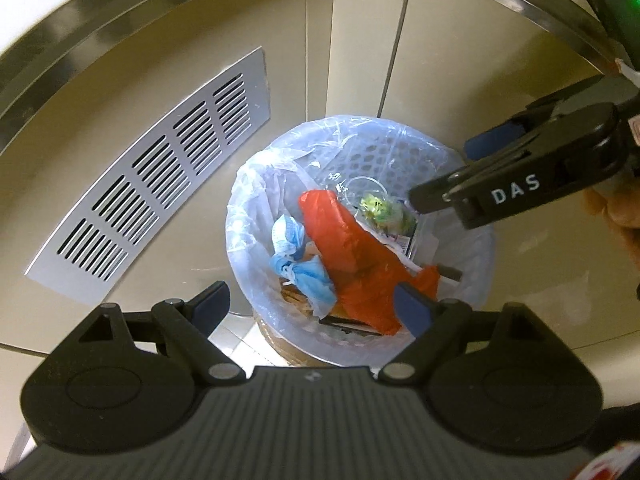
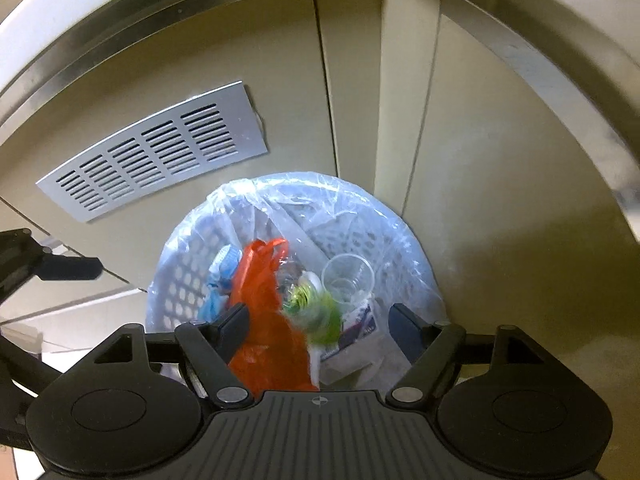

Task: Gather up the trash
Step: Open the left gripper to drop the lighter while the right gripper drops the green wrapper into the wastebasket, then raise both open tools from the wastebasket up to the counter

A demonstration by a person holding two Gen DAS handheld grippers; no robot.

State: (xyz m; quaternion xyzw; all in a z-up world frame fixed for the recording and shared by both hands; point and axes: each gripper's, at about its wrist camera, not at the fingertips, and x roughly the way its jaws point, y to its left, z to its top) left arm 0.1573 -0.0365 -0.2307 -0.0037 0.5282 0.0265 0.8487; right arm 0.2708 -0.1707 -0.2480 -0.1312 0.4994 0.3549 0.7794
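Observation:
A white perforated waste basket lined with a clear plastic bag stands on the floor against a beige wall; it also shows in the right wrist view. Inside lie an orange plastic bag, blue face masks, a clear plastic cup and a green-yellow wrapper, which looks blurred. My left gripper is open and empty above the basket's near rim. My right gripper is open and empty over the basket; it shows in the left wrist view at the right rim.
A metal vent grille is set in the beige wall left of the basket. A steel rail runs along the wall above. A vertical wall corner rises right behind the basket. Brown cardboard shows under the basket's near side.

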